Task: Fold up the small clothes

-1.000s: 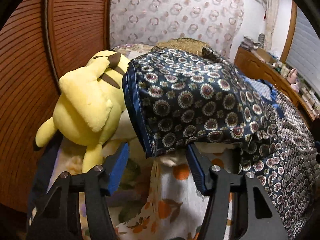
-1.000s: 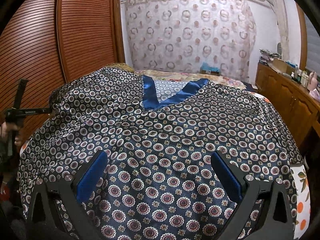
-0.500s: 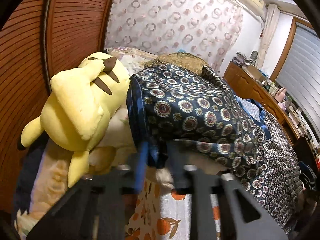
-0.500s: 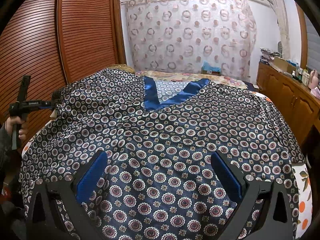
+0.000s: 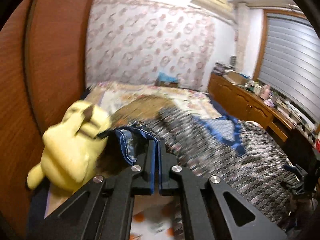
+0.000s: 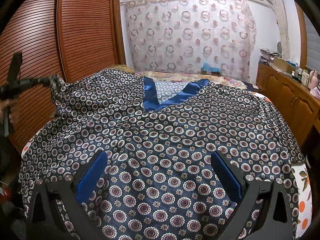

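the left gripper (image 5: 157,150) has its fingers pressed together, pinching the blue-edged sleeve end of the patterned shirt (image 6: 160,140) and holding it above the bed (image 5: 160,94), just beside a yellow plush toy (image 5: 70,150). the right gripper (image 6: 160,172) hovers with fingers spread wide over the shirt's lower part, pinching nothing. the shirt lies spread flat across the bed, its blue v-neck (image 6: 160,98) toward the circle-print curtain (image 6: 190,36).

Left gripper (image 5: 157,146) clamped tight on blue-hemmed sleeve edge (image 5: 130,144) of patterned top (image 5: 250,160), fabric spread across bed (image 5: 160,94). Yellow plush (image 5: 70,150) just beside it, by wooden wardrobe (image 5: 50,60). Pic blurry.
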A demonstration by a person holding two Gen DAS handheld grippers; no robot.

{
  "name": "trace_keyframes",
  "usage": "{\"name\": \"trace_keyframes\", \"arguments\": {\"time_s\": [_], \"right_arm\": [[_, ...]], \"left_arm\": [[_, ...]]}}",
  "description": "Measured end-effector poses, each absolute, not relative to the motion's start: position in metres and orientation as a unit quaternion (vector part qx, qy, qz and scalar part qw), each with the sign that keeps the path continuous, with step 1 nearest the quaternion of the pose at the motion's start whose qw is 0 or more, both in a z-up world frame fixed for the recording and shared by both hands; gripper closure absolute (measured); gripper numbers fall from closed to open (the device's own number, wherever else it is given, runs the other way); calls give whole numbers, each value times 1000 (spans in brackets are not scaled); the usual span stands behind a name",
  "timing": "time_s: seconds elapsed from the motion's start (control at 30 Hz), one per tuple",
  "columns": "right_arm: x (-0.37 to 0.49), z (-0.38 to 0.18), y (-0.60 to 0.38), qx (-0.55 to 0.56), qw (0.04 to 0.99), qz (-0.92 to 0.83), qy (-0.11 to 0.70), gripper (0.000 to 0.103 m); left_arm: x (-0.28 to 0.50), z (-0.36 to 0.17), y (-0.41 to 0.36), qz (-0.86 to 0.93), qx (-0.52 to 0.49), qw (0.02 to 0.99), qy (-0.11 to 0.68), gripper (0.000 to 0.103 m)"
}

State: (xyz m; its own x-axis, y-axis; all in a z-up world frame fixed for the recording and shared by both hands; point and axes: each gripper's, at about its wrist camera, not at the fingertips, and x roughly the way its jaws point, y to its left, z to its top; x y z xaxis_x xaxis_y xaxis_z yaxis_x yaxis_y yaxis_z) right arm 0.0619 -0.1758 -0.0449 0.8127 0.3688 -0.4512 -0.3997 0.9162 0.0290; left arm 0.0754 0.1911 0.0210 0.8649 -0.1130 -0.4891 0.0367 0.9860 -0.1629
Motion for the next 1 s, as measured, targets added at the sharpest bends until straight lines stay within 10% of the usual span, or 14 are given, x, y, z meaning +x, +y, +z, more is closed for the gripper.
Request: {"name": "trace_keyframes", "arguments": {"time_s": [0.27, 0.53, 1.0], "right_arm": [[63, -45, -176, -31, 951, 199, 233, 1], [63, -43, -177, -31, 950, 204, 236, 1], [85, 31, -118, -108, 932, 298, 178, 14]], "left_arm": [[91, 34, 88, -107, 7, 955, 276, 98], [59, 17, 83, -94, 4, 955, 280, 22], [12, 3, 125, 0, -42, 966, 256, 22]]}}
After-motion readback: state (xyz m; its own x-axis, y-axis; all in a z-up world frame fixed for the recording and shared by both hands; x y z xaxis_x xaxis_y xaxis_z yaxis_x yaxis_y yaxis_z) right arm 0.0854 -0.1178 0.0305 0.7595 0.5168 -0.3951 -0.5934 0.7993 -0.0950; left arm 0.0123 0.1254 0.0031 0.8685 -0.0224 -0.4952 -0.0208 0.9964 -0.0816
